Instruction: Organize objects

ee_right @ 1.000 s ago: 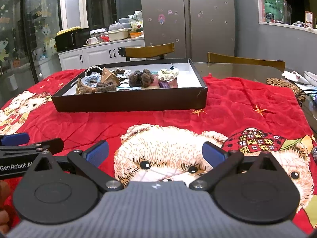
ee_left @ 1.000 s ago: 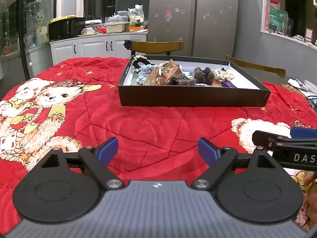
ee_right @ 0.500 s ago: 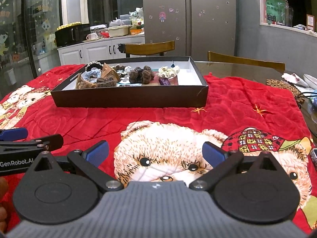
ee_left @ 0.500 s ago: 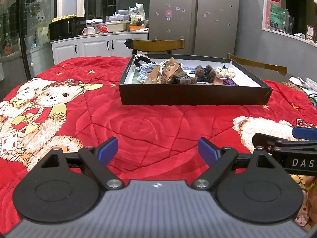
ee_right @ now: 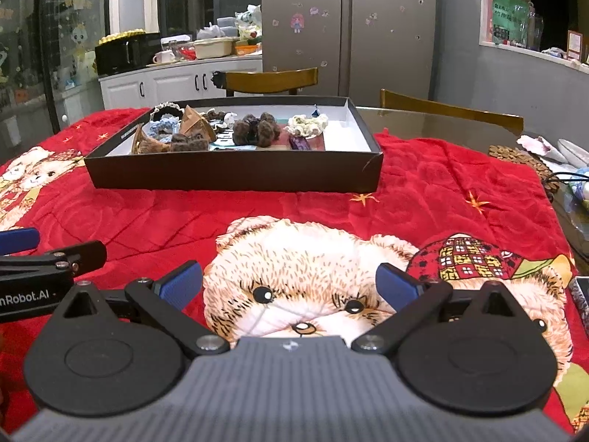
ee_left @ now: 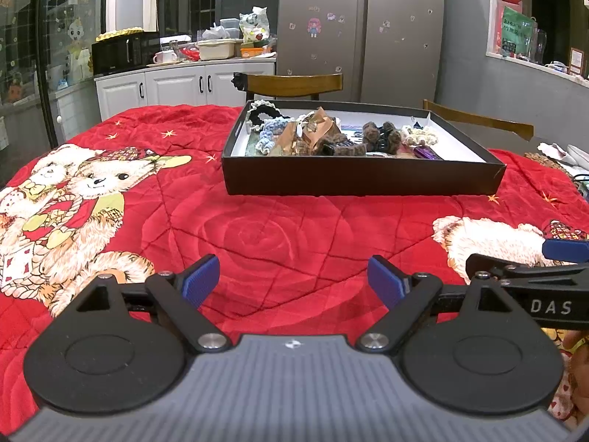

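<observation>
Hair accessories sit heaped in a shallow black box point(ee_left: 362, 178) on the red quilted cover point(ee_left: 294, 228) of the table: scrunchies in black and pale blue point(ee_left: 268, 133), brown fuzzy ones point(ee_right: 257, 130), a cream one point(ee_right: 308, 125), tan bows point(ee_left: 320, 130) and a purple clip point(ee_left: 425, 153), most crowded into the left and middle while the right part of the white floor is bare. Both tools hang low over the cover, well short of the box. The left gripper point(ee_left: 293, 280) has its fingers wide apart with nothing between them; the right gripper point(ee_right: 289, 287) is the same, spread and empty. This fits either a sorting about to start or one just ended, since the heap alone does not settle it. Any reach would call for travel forward over the near wall, then a descent onto one soft piece
</observation>
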`<state>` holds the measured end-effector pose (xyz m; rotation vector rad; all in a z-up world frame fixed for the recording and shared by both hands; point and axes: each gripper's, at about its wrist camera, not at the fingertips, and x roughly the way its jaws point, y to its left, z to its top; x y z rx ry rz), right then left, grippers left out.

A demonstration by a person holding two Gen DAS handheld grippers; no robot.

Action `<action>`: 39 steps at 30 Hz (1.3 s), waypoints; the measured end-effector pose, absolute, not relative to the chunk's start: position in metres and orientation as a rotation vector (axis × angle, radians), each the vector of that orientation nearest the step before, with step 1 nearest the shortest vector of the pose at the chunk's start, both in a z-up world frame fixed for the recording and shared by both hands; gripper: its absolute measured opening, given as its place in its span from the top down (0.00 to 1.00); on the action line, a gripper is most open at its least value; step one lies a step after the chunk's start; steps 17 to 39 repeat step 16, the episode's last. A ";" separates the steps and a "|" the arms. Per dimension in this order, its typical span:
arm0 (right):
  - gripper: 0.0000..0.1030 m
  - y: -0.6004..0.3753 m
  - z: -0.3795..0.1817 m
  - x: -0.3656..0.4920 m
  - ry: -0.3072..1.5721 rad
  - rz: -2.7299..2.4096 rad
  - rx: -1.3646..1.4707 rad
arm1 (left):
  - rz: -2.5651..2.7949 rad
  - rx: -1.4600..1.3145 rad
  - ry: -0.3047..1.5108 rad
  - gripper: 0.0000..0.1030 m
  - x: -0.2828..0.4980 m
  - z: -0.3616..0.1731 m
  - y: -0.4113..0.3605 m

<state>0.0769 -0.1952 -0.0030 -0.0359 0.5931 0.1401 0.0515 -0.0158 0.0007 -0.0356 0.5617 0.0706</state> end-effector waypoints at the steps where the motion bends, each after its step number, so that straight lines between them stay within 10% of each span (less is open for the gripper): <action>1: 0.00 -0.196 -0.003 0.076 0.588 0.143 -0.034 | 0.069 -0.033 0.563 0.12 0.052 0.001 -0.016; 39: 0.00 -0.196 -0.005 0.080 0.618 0.141 -0.035 | 0.053 -0.028 0.574 0.12 0.054 -0.001 -0.017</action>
